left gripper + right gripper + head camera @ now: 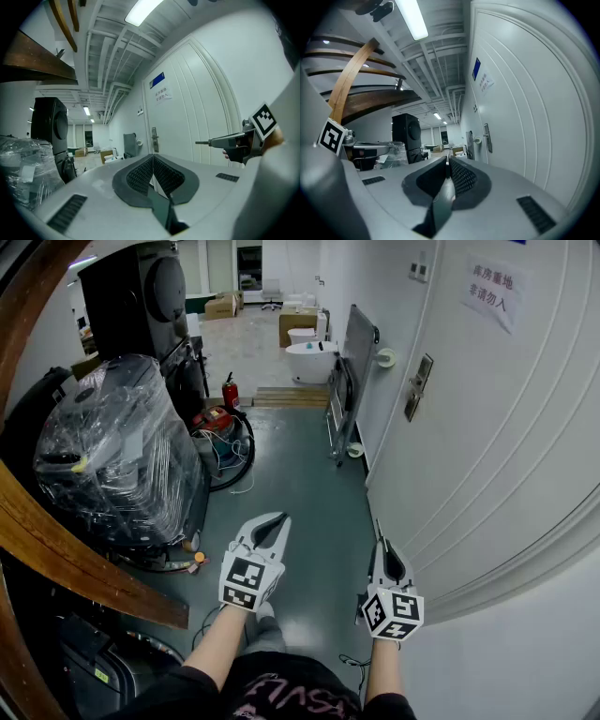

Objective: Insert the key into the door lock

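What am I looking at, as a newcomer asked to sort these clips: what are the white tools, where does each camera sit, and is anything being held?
A person stands by a white door with a hand-held two-jaw gripper in each hand; there is no robot. The head view looks down from the person's head; the other two cameras ride on the grippers and look along their jaws. The right gripper is shut on a thin metal key. The left gripper is shut and empty. The door's lock plate is farther ahead. On the grey floor stands a plastic-wrapped machine.
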`<action>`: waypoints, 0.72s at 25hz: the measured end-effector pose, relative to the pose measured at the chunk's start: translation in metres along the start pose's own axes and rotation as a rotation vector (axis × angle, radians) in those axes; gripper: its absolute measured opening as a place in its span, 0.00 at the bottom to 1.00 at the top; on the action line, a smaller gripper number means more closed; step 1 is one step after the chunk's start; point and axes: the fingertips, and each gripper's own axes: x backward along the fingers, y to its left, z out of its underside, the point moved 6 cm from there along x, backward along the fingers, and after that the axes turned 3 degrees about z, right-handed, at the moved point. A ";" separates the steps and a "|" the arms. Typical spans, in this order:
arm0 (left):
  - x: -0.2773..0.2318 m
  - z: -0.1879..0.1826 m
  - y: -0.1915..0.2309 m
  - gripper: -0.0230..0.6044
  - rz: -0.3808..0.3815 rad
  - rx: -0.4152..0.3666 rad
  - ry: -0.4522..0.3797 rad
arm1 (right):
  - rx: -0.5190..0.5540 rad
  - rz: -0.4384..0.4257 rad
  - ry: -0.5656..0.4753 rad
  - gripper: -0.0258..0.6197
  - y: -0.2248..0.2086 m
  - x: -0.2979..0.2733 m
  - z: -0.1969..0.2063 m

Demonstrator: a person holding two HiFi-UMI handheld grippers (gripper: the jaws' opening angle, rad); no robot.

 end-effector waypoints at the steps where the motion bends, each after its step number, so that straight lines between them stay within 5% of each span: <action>1: -0.001 0.000 0.000 0.06 0.001 0.001 0.001 | 0.001 0.001 0.000 0.16 0.000 -0.001 0.000; 18: -0.011 0.011 0.015 0.06 0.012 0.013 0.035 | 0.029 -0.045 -0.009 0.16 0.013 -0.019 -0.001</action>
